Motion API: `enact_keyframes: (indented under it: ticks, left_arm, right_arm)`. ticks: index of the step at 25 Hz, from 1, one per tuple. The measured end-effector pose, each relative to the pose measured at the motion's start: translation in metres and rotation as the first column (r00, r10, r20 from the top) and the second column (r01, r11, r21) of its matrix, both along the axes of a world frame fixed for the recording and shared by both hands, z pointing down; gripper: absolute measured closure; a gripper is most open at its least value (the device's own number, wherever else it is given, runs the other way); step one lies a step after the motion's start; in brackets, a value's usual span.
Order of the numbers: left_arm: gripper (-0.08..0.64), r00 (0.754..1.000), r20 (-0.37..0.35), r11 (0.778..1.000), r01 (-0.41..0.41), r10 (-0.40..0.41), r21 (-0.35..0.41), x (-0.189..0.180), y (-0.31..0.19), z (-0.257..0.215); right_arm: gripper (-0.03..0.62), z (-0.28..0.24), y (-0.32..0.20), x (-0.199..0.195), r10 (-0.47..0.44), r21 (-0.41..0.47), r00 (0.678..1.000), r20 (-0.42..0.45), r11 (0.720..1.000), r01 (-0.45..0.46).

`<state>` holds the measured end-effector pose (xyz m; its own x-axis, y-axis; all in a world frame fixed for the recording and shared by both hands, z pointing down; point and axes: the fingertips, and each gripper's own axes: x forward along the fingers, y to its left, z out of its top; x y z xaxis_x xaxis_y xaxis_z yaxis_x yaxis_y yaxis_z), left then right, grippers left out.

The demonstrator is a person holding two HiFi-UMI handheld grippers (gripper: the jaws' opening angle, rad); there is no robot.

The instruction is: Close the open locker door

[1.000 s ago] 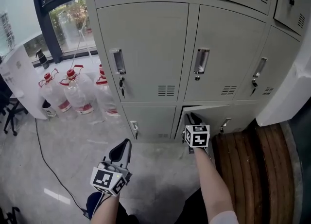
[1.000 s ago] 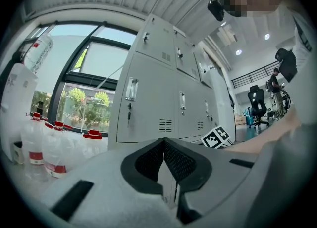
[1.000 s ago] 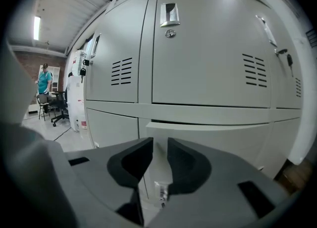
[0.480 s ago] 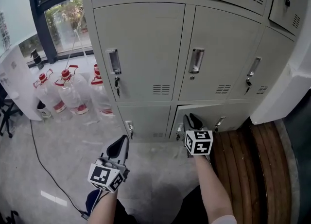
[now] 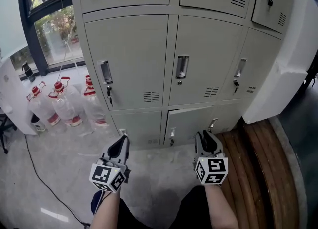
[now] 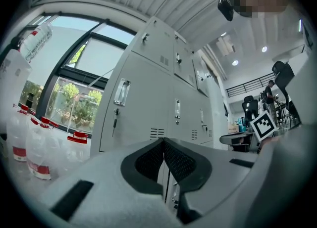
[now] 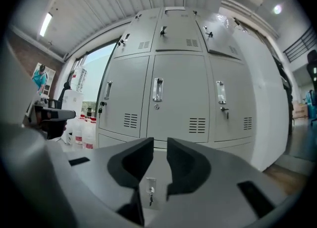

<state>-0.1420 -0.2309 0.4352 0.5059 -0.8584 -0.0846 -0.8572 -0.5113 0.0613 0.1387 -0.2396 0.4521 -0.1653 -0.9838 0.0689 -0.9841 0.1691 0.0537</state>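
Observation:
The grey locker bank fills the head view. Its bottom middle door lies about flush with the frame, its small latch at the left edge. My right gripper hovers a short way in front of that door, touching nothing. Its jaws are closing, with a narrow gap between them that holds nothing. In the right gripper view the latch shows through the gap of the right gripper. My left gripper hangs low before the bottom left door, shut and empty, pads meeting in the left gripper view.
Several large water bottles with red caps stand on the floor left of the lockers, under a window. A black cable runs across the grey floor. Curved wooden boards and a white pillar lie to the right.
The bottom middle door went from ajar to flush. My right gripper drew back from it toward me. The left gripper stayed almost where it was.

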Motion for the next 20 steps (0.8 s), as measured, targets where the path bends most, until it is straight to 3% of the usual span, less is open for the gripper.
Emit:
enact_keyframes:
  ticks: [9, 12, 20]
  left_arm:
    - [0.553, 0.999, 0.002, 0.999, -0.045, 0.045, -0.001, 0.017, 0.007, -0.005]
    - [0.554, 0.998, -0.004, 0.998, -0.057, 0.057, 0.001, 0.021, 0.009, -0.008]
    - [0.553, 0.998, 0.022, 0.998, -0.061, 0.061, 0.010, 0.028, 0.013, -0.012]
  right_arm:
    - [0.536, -0.007, 0.047, 0.017, 0.106, 0.054, 0.994, 0.023, 0.993, -0.108]
    - [0.578, -0.012, 0.051, 0.017, 0.111, 0.081, 0.993, 0.026, 0.990, -0.113]
    - [0.580, -0.009, 0.054, 0.013, 0.089, 0.076, 0.996, 0.022, 0.993, -0.090]
